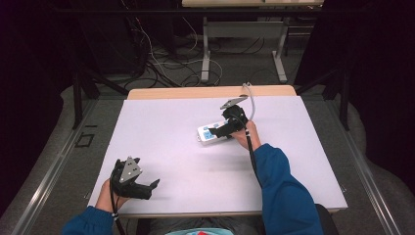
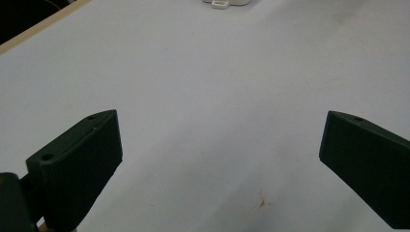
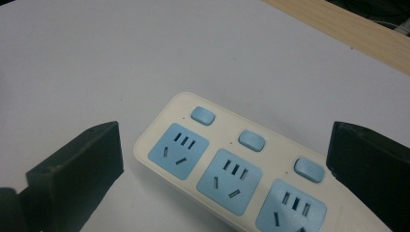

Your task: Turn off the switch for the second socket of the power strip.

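Power strip [image 3: 232, 169]: white with blue sockets, lying flat on the table [image 1: 171, 122], between and just ahead of the right claw's spread jaws.
Right claw [image 1: 226, 128]: wide apart, probably not touching the strip.
Left claw [image 1: 142, 188]: jaws apart, well away at the near edge, nothing between them.
Obstacles: bare tabletop around the strip.

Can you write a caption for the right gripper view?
Open right gripper poised over a white power strip with blue sockets.

white table [image 1: 161, 147] | floor cables [image 1: 161, 63] | second table's legs [image 1: 205, 54]
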